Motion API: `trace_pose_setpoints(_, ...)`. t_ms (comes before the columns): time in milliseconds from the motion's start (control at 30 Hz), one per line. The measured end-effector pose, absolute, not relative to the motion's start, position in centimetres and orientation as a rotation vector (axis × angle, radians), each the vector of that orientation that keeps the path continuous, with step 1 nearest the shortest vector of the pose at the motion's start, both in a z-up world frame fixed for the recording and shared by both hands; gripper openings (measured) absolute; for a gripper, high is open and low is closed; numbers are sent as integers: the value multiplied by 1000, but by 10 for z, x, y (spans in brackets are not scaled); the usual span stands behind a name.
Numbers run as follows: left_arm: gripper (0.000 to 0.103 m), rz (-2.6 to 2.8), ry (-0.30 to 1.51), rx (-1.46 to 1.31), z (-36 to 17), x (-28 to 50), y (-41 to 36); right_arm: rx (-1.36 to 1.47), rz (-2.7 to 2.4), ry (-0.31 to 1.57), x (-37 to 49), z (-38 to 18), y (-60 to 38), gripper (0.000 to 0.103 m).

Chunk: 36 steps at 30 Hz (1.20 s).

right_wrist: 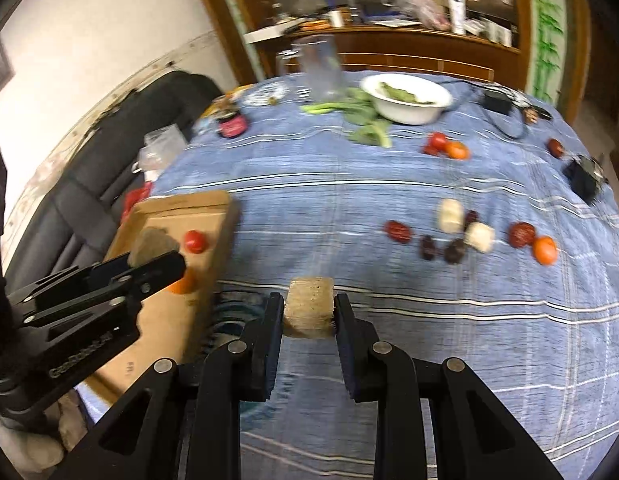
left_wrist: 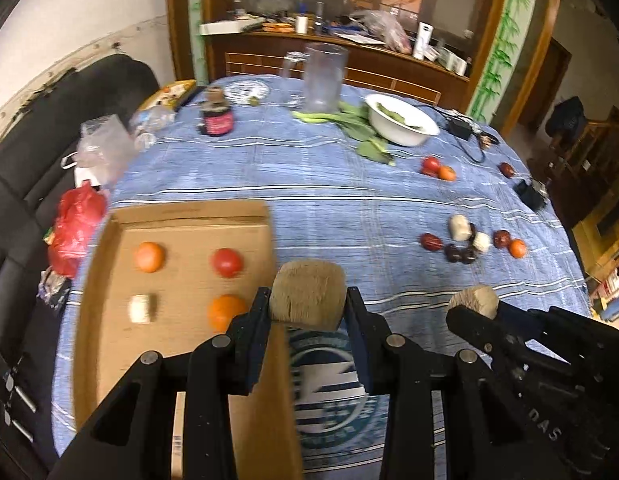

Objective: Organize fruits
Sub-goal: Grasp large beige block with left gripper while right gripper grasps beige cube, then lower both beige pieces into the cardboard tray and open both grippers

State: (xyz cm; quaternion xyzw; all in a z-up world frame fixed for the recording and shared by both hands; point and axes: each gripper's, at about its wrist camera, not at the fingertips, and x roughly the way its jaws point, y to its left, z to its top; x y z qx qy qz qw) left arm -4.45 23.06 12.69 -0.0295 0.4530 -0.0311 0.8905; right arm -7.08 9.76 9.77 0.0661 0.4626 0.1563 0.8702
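Black two-finger left gripper point(left_wrist: 308, 300), nearest the lens, angled steeply down over the table, jaws narrow and clamped on a tan, rough-fibred, barrel-shaped chunk point(left_wrist: 308, 295), held clear of the cloth at the right edge of a shallow brown cardboard tray point(left_wrist: 109, 320). Black two-finger right gripper point(right_wrist: 308, 312), just beside it on the right, tilted down likewise, jaws narrow and pressed on a pale tan, blocky chunk with a coarse cut face point(right_wrist: 309, 312), lifted above the blue white-striped tablecloth point(right_wrist: 389, 380).

Inside tray: smooth round orange fruit point(left_wrist: 149, 256), glossy round red fruit point(left_wrist: 227, 263), second round orange fruit point(left_wrist: 225, 312), small cream-coloured cut block point(left_wrist: 141, 309), set out in two rows, each apart from the others.

Loose on cloth, well right of tray: cluster of wrinkled dark red dates point(right_wrist: 398, 231), two cream cut blocks point(right_wrist: 451, 216), small orange fruit point(right_wrist: 545, 250). Farther back, red and orange pair point(right_wrist: 445, 146) touching each other.

Beyond: white round bowl with green leaves inside point(right_wrist: 407, 96), clear plastic pitcher point(right_wrist: 321, 70), dark jar with pink label point(left_wrist: 217, 118), crumpled red plastic bag point(left_wrist: 75, 228) at tray's left.

Round teal-and-white printed emblem point(left_wrist: 329, 384) on cloth under left gripper, lettering blurred. Raised letters on gripper bodies, too blurred to read surely.
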Motion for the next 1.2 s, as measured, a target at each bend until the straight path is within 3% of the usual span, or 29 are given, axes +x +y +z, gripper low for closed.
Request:
trace_pose_setpoints(267,35,89,988,-138,102,-56,327,51,476,1053,-61,96,192,28)
trace_pose_setpoints(467,35,169,1056,-206,74,-65,381,17,539,1132,-60,65,249,28)
trace_pose_setpoints(767,36,150,1112,-220,47,-52,395,-41,491,1193,-45,21,272,28)
trace_pose_setpoints(1067,36,137,1135,-204,40,-41,393,-52,483,1200,-40,12,278,28)
trace_pose_setpoints(1100,36,136,1133,-206,41,-41,393,-54,482,1202,-39,11,281,29)
trace_pose_setpoints(1200,39,133,1127,-210,47,-39,395,-39,488,1206,-38,13,280,44)
